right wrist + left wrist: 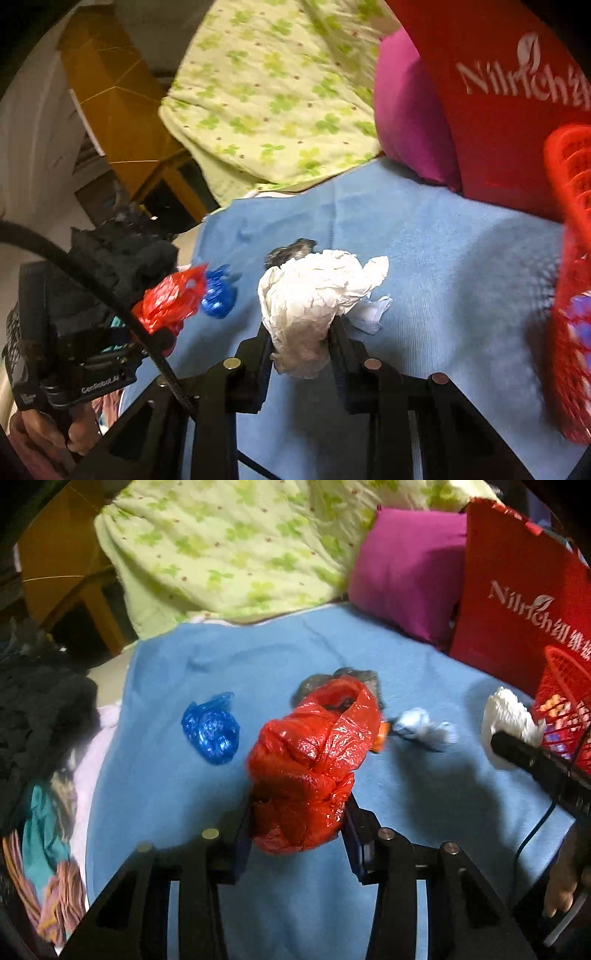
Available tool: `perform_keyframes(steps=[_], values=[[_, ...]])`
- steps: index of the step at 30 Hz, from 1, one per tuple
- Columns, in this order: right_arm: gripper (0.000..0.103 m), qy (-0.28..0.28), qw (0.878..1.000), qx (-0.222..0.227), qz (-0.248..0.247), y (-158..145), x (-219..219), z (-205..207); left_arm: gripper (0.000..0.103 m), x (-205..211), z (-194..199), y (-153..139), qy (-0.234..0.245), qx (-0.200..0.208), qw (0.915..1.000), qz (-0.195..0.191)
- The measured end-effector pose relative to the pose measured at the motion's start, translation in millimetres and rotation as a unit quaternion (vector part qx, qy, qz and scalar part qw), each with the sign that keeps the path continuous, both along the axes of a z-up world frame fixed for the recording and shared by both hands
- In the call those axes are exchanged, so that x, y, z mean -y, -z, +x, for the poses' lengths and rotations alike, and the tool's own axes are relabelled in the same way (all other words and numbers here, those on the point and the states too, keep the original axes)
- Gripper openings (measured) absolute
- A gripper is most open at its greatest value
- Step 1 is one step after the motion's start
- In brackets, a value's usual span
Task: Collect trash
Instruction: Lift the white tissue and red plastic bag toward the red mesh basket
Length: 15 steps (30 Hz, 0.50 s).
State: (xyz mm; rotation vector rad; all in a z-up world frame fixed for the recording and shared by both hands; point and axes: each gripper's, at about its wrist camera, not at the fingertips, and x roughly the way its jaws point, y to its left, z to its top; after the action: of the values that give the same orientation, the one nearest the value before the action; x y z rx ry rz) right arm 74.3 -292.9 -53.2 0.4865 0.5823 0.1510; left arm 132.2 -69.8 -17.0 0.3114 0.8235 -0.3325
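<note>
My left gripper (299, 805) is shut on a crumpled red plastic bag (314, 753) and holds it above the blue blanket (258, 664). My right gripper (301, 328) is shut on a wad of white paper (314, 295), also held above the blanket; it shows in the left wrist view (508, 720) next to the red basket (565, 716). On the blanket lie a crumpled blue plastic bag (210, 729), a dark grey bag (317, 683) behind the red one, a small orange scrap (380, 738), and a pale blue-white crumpled paper (424, 727).
The red mesh basket (570, 295) stands at the right with some coloured items inside. A red paper bag (517, 602), a magenta pillow (406, 568) and a green floral quilt (229, 546) line the back. Dark clothes (40, 709) pile at the left.
</note>
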Motion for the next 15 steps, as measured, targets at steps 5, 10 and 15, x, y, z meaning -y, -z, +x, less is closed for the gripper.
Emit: perform_keyframes(steps=[5, 10, 15], values=[[0.030, -0.012, 0.999, 0.030, -0.013, -38, -4, -47, 0.045, 2, -43, -25, -0.006, 0.027, 0.9995, -0.015], [0.030, -0.013, 0.998, 0.056, -0.008, -70, 0, -86, 0.045, -2, -77, -50, -0.008, 0.044, 0.9981, -0.041], [0.030, -0.010, 0.997, 0.069, -0.016, -89, -1, -115, 0.045, -5, -103, -71, -0.017, 0.074, 0.9962, -0.043]])
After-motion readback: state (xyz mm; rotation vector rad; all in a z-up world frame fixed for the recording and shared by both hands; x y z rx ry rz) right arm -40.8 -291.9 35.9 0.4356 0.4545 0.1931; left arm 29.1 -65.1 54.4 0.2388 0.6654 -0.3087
